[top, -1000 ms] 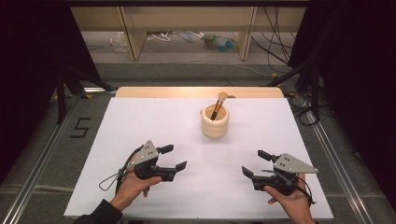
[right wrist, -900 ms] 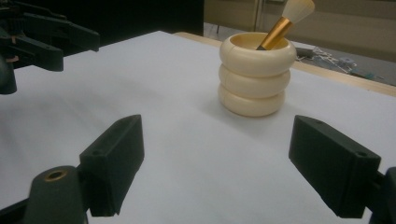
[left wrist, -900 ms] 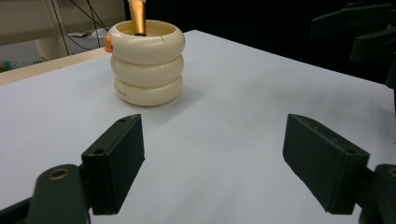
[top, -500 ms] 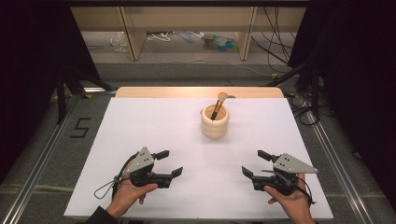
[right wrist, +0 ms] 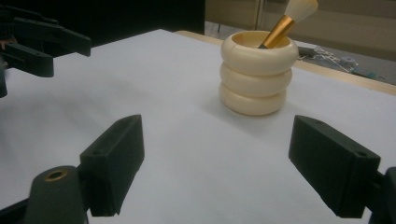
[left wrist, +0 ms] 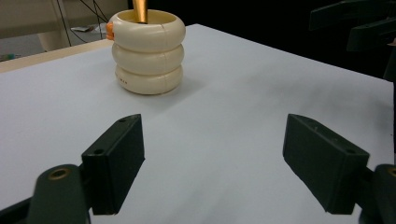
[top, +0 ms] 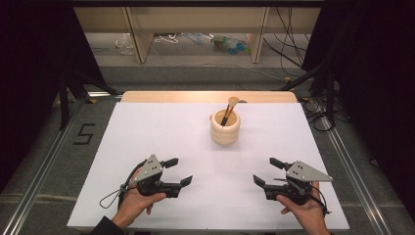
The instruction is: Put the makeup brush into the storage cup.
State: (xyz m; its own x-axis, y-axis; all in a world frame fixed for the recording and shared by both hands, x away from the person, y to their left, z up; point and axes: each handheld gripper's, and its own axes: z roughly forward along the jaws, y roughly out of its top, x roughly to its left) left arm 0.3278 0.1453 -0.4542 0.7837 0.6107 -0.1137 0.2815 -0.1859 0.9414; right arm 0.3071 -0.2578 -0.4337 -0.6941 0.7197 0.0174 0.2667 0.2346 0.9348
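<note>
Brush (top: 229, 109): stood in ribbed cream holder (top: 225, 129), far-centre of table (top: 147, 132), handle tilted right. Right gripper (top: 268, 172) judged slightly nearer; left gripper (top: 179, 172) likewise empty, jaws spread.

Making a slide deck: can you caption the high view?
Two open grippers, left and right, rest apart from a cream holder with a brush.

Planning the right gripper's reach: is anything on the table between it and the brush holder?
Nothing visible: only bare white table lies between the right gripper and the cream ribbed holder with the brush.
</note>
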